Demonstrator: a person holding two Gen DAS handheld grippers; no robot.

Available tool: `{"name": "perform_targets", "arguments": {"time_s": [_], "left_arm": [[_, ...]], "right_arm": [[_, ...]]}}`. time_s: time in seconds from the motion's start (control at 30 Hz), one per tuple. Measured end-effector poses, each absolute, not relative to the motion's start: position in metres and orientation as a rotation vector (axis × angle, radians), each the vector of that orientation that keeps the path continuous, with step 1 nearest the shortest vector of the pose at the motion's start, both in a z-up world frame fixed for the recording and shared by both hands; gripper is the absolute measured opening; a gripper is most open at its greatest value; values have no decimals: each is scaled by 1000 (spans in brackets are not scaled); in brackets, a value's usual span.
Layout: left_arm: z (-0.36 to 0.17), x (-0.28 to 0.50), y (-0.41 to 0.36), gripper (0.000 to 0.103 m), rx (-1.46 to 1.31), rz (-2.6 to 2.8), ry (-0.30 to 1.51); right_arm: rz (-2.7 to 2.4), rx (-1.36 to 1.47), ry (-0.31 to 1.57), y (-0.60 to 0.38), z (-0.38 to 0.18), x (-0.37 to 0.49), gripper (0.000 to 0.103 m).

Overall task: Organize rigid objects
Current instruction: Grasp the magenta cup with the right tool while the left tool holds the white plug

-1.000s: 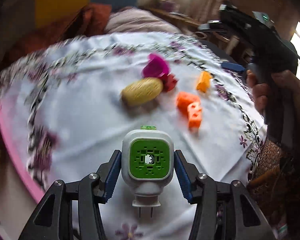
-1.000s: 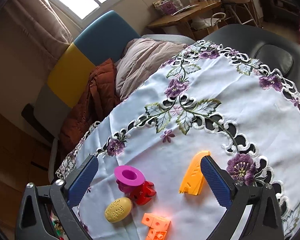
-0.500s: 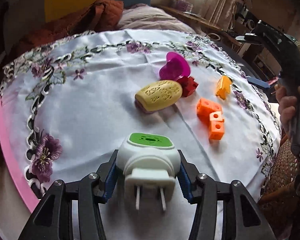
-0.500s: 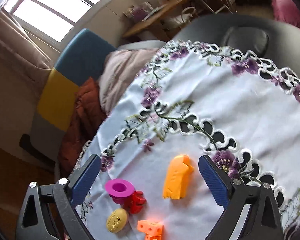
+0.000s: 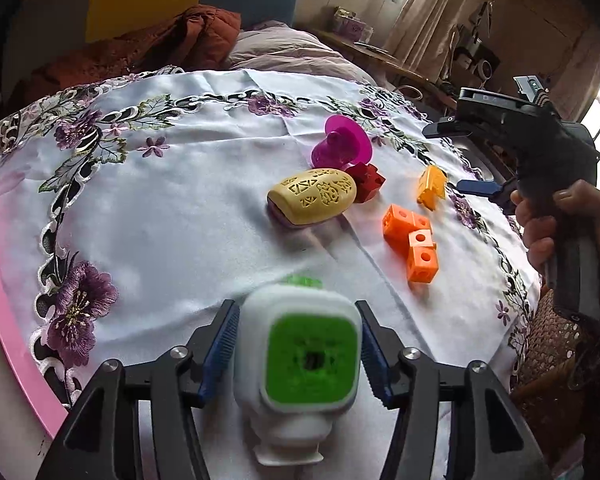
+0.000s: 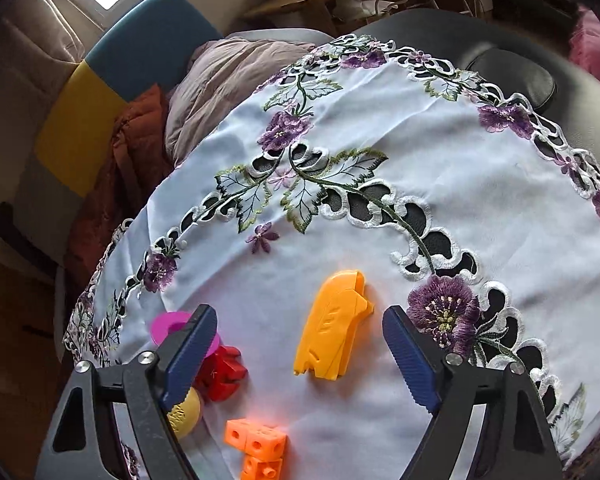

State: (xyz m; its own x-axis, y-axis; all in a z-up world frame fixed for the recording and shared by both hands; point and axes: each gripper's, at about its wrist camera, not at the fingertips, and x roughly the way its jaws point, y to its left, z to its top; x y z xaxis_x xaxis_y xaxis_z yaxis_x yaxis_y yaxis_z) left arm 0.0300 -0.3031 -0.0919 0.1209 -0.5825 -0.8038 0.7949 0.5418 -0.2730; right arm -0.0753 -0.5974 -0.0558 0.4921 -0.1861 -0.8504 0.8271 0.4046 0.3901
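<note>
My left gripper (image 5: 296,354) is shut on a white plug-in device with a green face (image 5: 305,360), held over the near part of the white embroidered tablecloth (image 5: 160,216). Beyond it lie a yellow oval piece (image 5: 314,196), a magenta cup (image 5: 342,146), a red block (image 5: 366,182), orange linked cubes (image 5: 410,242) and a yellow-orange piece (image 5: 431,186). My right gripper (image 6: 298,354) is open, its jaws on either side of the yellow-orange piece (image 6: 332,330) and above it. The right gripper's body (image 5: 540,152) shows in the left wrist view.
The table has a pink rim (image 5: 4,320) at the left. A sofa with an orange jacket (image 5: 188,36) and a grey blanket (image 6: 236,80) lies behind the table. A black chair (image 6: 512,72) stands at the far right edge. A wicker basket (image 5: 548,352) stands beside the table.
My left gripper has turned the plug-in device so its green face points at the camera again. My right gripper has come lower and closer to the yellow-orange piece, which now lies between its jaws.
</note>
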Motion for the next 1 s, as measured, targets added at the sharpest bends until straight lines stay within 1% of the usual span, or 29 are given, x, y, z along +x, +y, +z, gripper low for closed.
{"name": "perform_targets", "arguments": {"time_s": [0.17,0.33,0.43,0.47,0.5,0.6,0.73,0.77,0.9,1.0], "left_arm": [[-92,21,-304,64,314,-1016,1005],[-94,17,-306,64,343,-1003,984],[-94,20,-307,62,335,-991,992],[-93,21,-307,56,336,-979,991],[-93,22,-306,53,340,-970,988],[-93,23,-303,53,320,-969,988],[-92,18,-295,53,308,-951,977],[-92,17,-292,53,300,-950,978],[-92,13,-283,53,290,-936,965],[-92,12,-277,53,270,-936,972]], "right_arm": [[-727,941,798,-596,-53,-75,86],[-688,895,784,-589,-45,-67,86],[-640,864,790,-582,-43,-59,86],[-622,846,797,-578,-42,-55,86],[-610,829,802,-575,-41,-53,86],[-568,780,824,-565,-40,-44,86],[-500,762,864,-554,-45,-33,77],[-483,754,873,-551,-45,-30,77],[-405,649,929,-531,-45,-5,77],[-394,509,978,-513,-48,18,77]]}}
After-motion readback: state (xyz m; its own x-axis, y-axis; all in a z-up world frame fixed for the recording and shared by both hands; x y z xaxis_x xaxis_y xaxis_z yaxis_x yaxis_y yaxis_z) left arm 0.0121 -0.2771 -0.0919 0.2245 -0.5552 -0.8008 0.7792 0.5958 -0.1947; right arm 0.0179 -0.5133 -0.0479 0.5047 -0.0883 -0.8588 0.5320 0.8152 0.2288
